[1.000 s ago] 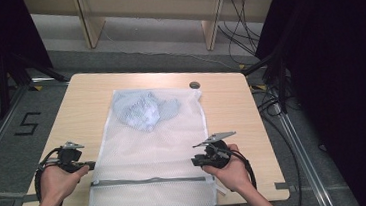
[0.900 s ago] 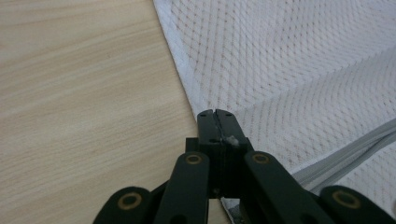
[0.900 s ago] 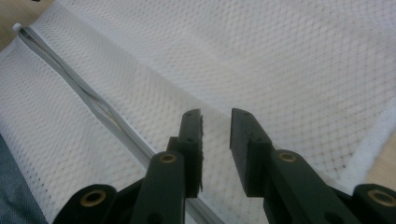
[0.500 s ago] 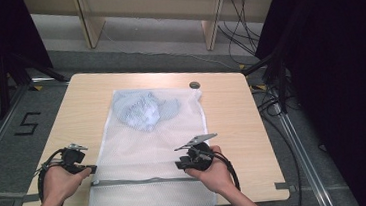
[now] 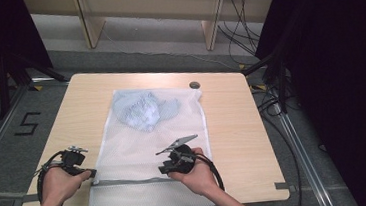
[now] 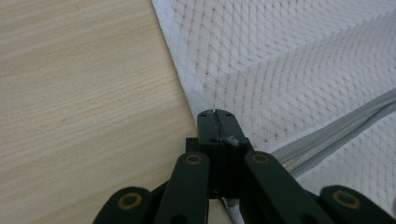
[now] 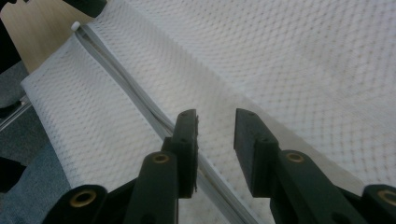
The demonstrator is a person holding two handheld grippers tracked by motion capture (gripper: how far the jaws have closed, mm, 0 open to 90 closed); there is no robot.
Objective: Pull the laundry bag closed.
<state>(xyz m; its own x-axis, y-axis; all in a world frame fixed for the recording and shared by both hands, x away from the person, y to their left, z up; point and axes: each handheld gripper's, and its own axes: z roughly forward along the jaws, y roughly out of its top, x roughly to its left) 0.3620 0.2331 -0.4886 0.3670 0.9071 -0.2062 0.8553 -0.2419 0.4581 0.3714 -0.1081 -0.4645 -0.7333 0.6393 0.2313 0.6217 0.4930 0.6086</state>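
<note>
a: fingers on the right gripper [image 7: 215, 140] are sitting a little apart, holding nothing, right over the grey zipper [image 7: 135, 100].

b: is that hand moving?

a: yes. it is sliding left along the zipper. a second ago it was near the bag's right edge, now it is nearer the middle.

b: and the left gripper [image 6: 217, 128]?

a: its jaws are pressed together on the edge of the white mesh bag [image 5: 149, 141], staying put. the bag is lying flat on the table [image 5: 233, 123], blue cloth [image 5: 141, 111] inside.

b: so maybe it is going for the zipper pull.
</note>
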